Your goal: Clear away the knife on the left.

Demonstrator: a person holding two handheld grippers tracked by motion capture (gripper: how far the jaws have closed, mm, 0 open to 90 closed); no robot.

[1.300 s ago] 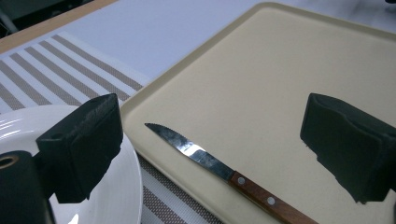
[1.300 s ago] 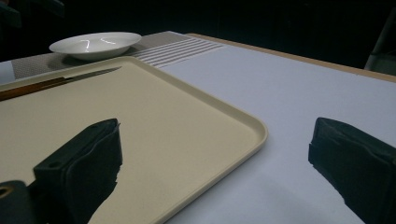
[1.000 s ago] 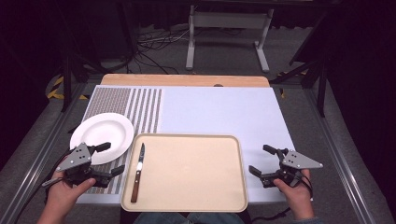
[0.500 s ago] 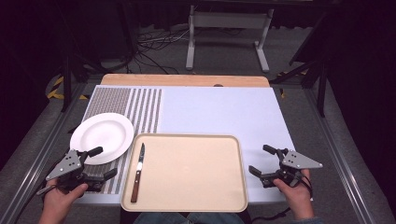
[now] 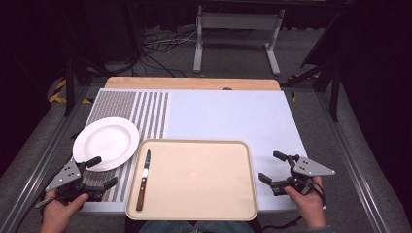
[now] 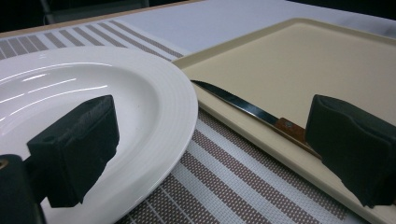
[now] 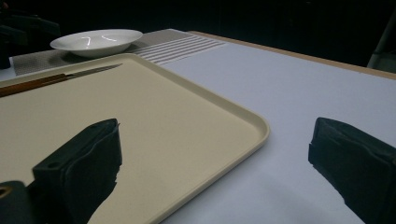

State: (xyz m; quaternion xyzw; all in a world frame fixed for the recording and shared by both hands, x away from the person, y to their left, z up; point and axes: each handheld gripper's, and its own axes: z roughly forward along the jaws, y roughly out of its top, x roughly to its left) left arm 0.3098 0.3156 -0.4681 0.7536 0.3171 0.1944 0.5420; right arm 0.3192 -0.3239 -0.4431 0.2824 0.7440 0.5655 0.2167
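Note:
A beige tray lies at the table's near middle. A knife with a brown handle rests along its left side, blade pointing away. Left of the tray, a white plate sits on a striped placemat. My left gripper stands open at the table's near left corner, just short of the plate, nothing between its fingers. In the left gripper view the plate and knife lie ahead of the open jaws. My right gripper stands open beside the tray's right rim, holding nothing.
A pale blue mat covers the table behind and right of the tray. A wooden strip runs along the far edge. Beyond the table, a metal stand and cables sit on the floor.
My left gripper has drawn back toward the near left corner, away from the plate. The right gripper has stayed where it was.

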